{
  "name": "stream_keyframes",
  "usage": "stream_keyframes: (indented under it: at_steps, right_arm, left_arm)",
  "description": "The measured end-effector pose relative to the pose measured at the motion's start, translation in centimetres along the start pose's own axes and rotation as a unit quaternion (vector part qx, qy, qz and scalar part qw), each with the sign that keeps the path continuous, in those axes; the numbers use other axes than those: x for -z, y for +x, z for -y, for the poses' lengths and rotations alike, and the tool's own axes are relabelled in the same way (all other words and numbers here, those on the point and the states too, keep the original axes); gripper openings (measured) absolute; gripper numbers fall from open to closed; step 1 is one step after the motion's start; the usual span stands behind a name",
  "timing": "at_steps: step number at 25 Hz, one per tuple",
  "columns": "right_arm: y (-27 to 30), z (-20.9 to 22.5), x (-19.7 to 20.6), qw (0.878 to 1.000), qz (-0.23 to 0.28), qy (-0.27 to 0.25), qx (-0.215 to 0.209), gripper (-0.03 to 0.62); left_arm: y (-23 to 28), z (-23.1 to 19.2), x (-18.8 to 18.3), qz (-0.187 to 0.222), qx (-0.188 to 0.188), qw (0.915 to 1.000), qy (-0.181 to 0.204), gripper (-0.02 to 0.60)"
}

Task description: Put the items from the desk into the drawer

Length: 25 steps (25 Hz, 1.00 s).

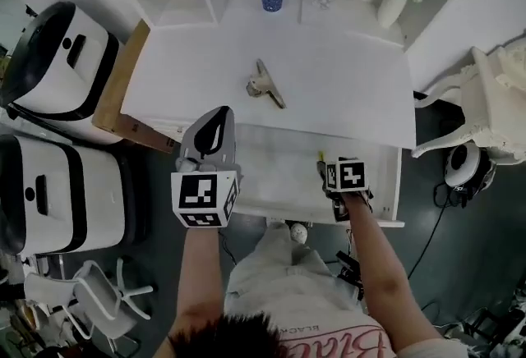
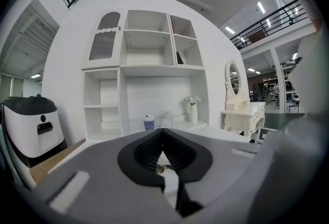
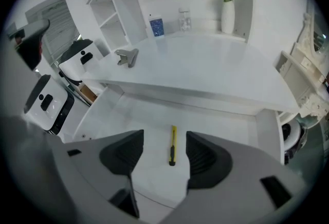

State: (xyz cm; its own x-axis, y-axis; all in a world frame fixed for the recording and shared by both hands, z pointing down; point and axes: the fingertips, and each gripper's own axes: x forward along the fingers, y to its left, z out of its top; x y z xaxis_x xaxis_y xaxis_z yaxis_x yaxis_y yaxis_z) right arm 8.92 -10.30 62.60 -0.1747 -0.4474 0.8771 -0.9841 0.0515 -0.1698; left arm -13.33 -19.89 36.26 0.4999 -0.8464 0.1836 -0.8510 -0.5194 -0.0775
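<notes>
- The yellow knife (image 3: 172, 152) is already laid in the drawer (image 1: 382, 184), below the released right hand-held gripper (image 3: 164, 142).
- A metal clip (image 1: 265, 86) is left on the bench (image 1: 345, 77) beyond the drawer; the left hand-held gripper (image 2: 162, 135) is clenched, empty.

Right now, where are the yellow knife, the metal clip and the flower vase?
yellow utility knife (image 3: 173, 146), right gripper view, middle of its body
metal clip (image 1: 265, 86), head view, its middle
flower vase (image 1: 389, 10), head view, its white belly
</notes>
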Motion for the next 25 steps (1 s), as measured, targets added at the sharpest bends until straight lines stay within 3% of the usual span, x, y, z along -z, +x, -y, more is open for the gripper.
stream_keyframes:
  at_steps: [3,14,21,25]
  right_arm:
    - [-2.4,-0.3,-1.2,1.0,0.021,-0.017,0.001,0.253]
    - [-14.3,-2.4,-7.9,0.985,0.166,-0.05,0.001,0.011]
    - [-23.1,-3.9,-12.0,0.958,0.275,-0.086,-0.004,0.009]
    - [-28.1,-5.0,-13.5,0.929,0.349,-0.124,-0.007,0.009]
  left_arm:
    - [-0.7,0.4,-1.1,0.014,-0.006,0.9999,0.0,0.008]
    - [-3.8,1.8,-6.0,0.07,-0.017,0.9973,0.016,0.008]
    - [-5.6,2.8,-8.3,0.098,-0.017,0.9947,0.025,0.008]
    - [-6.5,3.4,-9.1,0.106,-0.02,0.9938,0.029,0.008]
